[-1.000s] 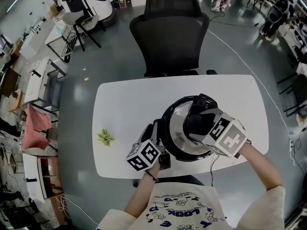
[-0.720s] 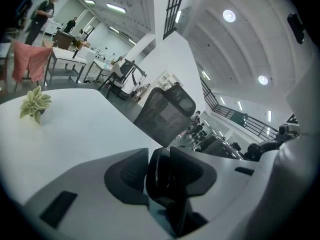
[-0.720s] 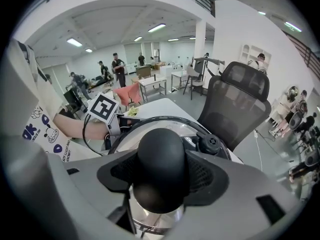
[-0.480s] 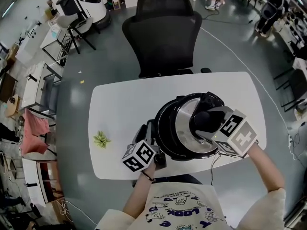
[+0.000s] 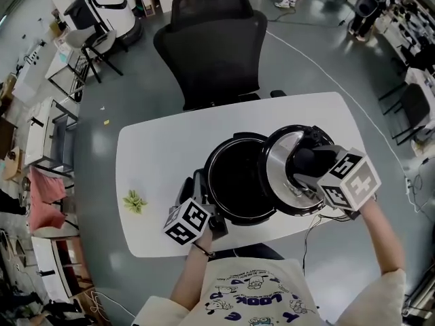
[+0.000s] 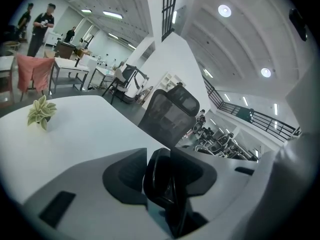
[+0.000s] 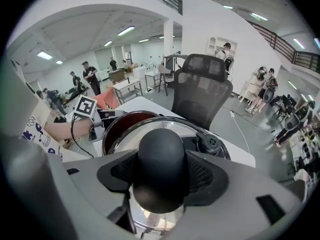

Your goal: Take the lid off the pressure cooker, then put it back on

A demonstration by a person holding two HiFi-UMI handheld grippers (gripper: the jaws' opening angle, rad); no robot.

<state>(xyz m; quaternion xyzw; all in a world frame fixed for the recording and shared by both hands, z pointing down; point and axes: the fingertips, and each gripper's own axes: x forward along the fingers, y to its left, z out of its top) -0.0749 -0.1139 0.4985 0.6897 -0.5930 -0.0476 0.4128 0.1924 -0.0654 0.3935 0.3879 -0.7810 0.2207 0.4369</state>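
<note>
One white table (image 5: 156, 161) carries the black pressure cooker (image 5: 238, 182), its dark pot open on top. The lid (image 5: 280, 168), shiny steel with a black rim, hangs tilted over the pot's right edge, perhaps just clear of it. The right gripper (image 7: 162, 173) clamps the lid's round black knob (image 7: 161, 149). The left gripper (image 6: 169, 179) pinches the pot's black side handle (image 6: 157, 171). A small green plant (image 5: 134, 200) sits well left.

hidden: cooker (image 5: 212, 182) right rim, apparently under lid (image 5: 279, 174) | lid's near edge behind right gripper (image 5: 306, 163)
</note>
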